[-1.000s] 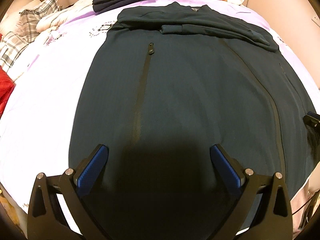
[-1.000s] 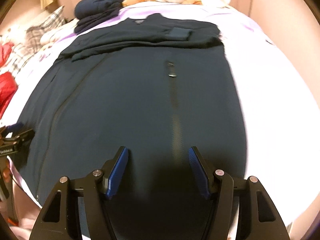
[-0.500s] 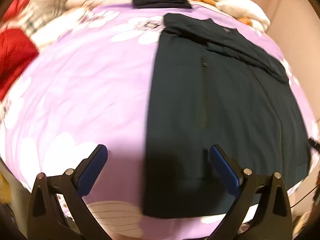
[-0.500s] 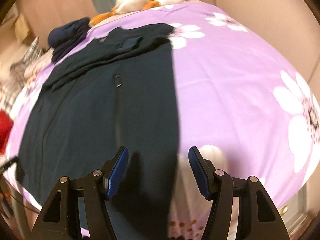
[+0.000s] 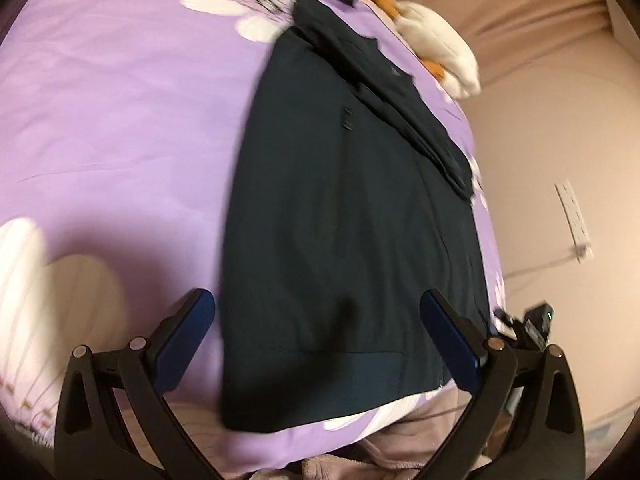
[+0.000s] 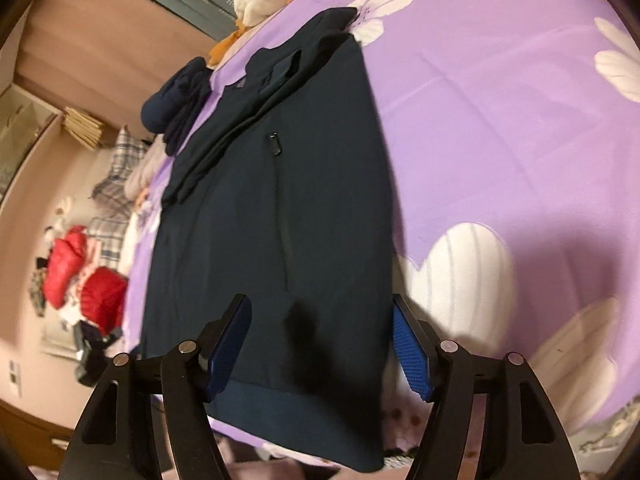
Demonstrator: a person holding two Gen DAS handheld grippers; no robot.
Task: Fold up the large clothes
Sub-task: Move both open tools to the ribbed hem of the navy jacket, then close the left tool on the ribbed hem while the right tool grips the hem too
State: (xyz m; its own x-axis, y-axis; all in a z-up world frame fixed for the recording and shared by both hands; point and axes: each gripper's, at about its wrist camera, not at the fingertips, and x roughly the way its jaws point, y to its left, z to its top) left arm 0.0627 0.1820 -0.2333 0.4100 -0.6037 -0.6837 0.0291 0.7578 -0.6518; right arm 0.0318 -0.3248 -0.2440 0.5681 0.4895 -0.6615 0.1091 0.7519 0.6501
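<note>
Purple floral bedding is carrying a dark navy zip jacket, lying flat with its sleeves already folded across the chest. Over its hem, the left tool is hovering with jaws spread wide, gripping nothing. Further right, the right tool is hanging likewise wide and empty over the ribbed hem band. This fabric looks soft, limp and light; pinching both hem corners seems best.

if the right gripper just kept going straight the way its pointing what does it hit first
Most likely the dark jacket lying flat on the purple bedspread. The open right gripper is aimed at the jacket's lower part, near the hem band; depth is hard to judge.
</note>
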